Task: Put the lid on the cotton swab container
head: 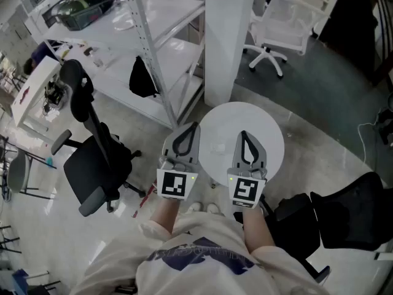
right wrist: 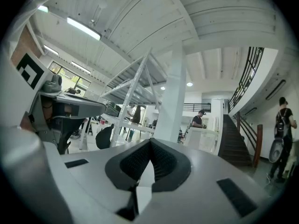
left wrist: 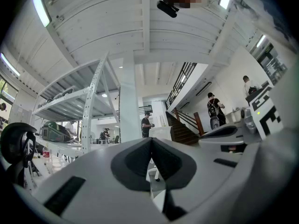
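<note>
In the head view both grippers are held side by side over the near edge of a small round white table (head: 265,128), pointing away from me. The left gripper (head: 195,126) is shut with nothing between its jaws, and so is the right gripper (head: 243,134). Between their tips a faint pale shape (head: 218,146) lies on the tabletop, too washed out to identify. No lid or container shows clearly. The left gripper view shows its jaws (left wrist: 151,140) closed and tilted up at the room. In the right gripper view its jaws (right wrist: 150,142) are likewise closed and empty.
A white pillar (head: 228,42) and a white metal shelving rack (head: 153,48) stand just behind the table. One black office chair (head: 98,158) is at the left and another (head: 344,220) at the right. A white chair (head: 279,23) stands further back. People stand in the distance (left wrist: 146,124).
</note>
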Motion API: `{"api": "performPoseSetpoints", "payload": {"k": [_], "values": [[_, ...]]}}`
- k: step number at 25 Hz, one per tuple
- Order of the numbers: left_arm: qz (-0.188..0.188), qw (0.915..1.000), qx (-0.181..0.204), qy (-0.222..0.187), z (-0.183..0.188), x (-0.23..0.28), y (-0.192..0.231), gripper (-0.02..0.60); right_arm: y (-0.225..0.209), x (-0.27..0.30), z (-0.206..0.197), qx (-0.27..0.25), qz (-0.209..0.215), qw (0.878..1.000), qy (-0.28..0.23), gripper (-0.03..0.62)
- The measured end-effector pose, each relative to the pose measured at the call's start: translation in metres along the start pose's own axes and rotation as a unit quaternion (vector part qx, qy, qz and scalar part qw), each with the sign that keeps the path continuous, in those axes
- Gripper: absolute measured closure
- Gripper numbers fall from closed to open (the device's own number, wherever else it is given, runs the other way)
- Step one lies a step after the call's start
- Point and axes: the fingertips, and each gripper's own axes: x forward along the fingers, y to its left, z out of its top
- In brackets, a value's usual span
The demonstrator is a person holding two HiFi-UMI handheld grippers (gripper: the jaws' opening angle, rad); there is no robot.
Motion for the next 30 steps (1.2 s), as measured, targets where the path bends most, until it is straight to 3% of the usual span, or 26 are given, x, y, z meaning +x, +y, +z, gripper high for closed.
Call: {"api": "performPoseSetpoints", "payload": {"k": [12,15,18,22,25,27,30], "values": [[0.0,1.0,0.002,0.007,-0.006,-0.001,0.001,0.586,0.003,0.001,-0.002,-0.001,0.009,1.0,0.001,0.588],[-0.004,0.9997,-0.012,0.02,-0.012,-0.002,0.0,0.586,0.001,-0.001,-0.002,0.063,0.034,0.997,-0.014,0.586],[-0.032,0.9985,-0.026,0.036,-0.014,0.0,0.006,0.584,-0.015,-0.005,-0.003,0.135,0.044,0.989,-0.028,0.583],[-0.065,0.9958,-0.032,0.056,-0.017,-0.005,0.026,0.584,-0.042,-0.013,-0.013,0.181,0.043,0.982,-0.028,0.583],[-0.084,0.9933,-0.026,0.075,-0.025,-0.011,0.036,0.581,-0.057,-0.017,-0.022,0.194,0.054,0.979,-0.025,0.537],[-0.089,0.992,-0.029,0.084,-0.032,-0.015,0.042,0.55,-0.063,-0.02,-0.029,0.197,0.058,0.979,-0.017,0.44],[-0.092,0.9905,-0.04,0.094,-0.04,-0.021,0.047,0.485,-0.071,-0.024,-0.037,0.194,0.051,0.98,-0.007,0.423]]}}
